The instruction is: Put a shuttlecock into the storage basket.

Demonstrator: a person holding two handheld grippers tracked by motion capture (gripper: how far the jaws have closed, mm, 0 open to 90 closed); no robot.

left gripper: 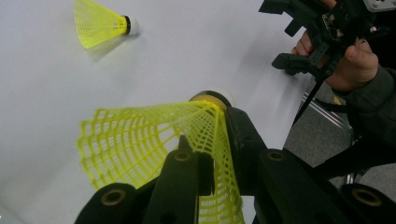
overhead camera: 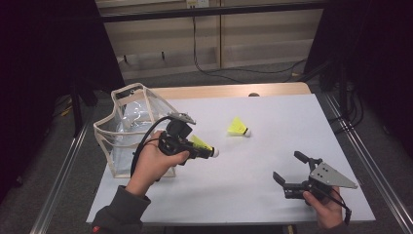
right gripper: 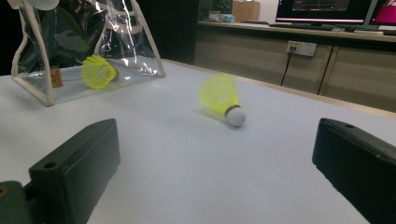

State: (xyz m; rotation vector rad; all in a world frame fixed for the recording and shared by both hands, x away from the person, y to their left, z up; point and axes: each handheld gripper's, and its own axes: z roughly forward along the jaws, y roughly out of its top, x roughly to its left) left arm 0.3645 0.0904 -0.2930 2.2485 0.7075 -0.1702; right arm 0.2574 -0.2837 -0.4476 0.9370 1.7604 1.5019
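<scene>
Yellow mesh of a shuttlecock [left gripper: 154,140] is seen pinched between the jaws of the left gripper [overhead camera: 195,146] in the left gripper view; the skirt is flattened where the pads press on it, and the cork points away from the camera, toward the upper middle of that frame. In the high view the held shuttlecock is located left of centre, above the white table [overhead camera: 272,161], just right of the clear bag [overhead camera: 129,131], with its white tip pointing right.

A second shuttlecock [overhead camera: 238,128] is noted lying on its side on the table near the centre of the high view, well apart from both grippers. It is also seen at upper left of the left gripper view and at centre of the right gripper view.

A third shuttlecock [right gripper: 99,71] is visible through the bag's clear wall at upper left of the right gripper view.

The right gripper [overhead camera: 288,171] is held at lower right of the high view, close over the table, jaws spread wide with nothing between them; the second shuttlecock lies beyond them.
</scene>
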